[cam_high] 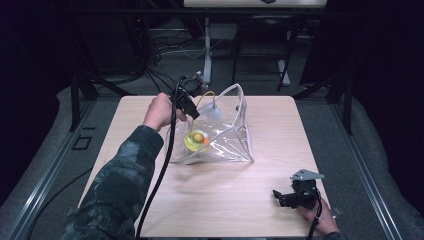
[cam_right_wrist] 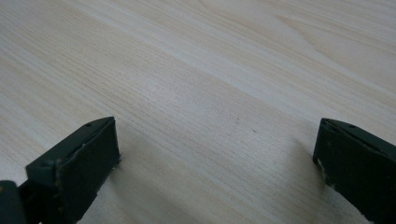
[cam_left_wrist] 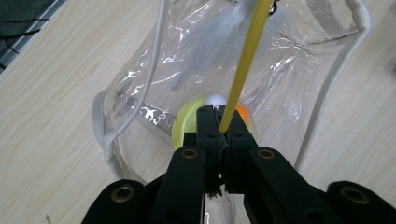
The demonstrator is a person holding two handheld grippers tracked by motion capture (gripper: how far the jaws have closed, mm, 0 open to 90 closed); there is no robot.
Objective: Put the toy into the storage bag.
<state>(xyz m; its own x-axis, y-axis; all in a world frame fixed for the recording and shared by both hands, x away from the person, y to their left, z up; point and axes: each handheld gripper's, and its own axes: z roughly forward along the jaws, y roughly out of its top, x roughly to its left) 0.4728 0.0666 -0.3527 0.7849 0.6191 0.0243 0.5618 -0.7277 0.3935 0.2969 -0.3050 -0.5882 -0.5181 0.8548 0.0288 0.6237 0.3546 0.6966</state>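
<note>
The left gripper (cam_left_wrist: 219, 119) pinches a yellow stick (cam_left_wrist: 243, 60), probably a feather toy, steering it into the clear bag (cam_high: 225, 135), while the right gripper (cam_right_wrist: 215, 154) rests wide open on the table (cam_high: 210, 200), out of the way

Left gripper (cam_high: 192, 111), at eleven o'clock, jaws clamped, forearm stretched forward. Right gripper (cam_high: 283, 196), at four o'clock, jaws spread wide.

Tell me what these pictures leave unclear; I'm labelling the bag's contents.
- Yellow stick: the left gripper is shut on it; the left gripper view's top edge cuts off its far end.
- Feathers: blurred behind the bag's glare, left gripper view.
- Yellow disc and orange ball: half hidden by the jaws there; too small in the high view.
- Right gripper: open over bare table.
</note>
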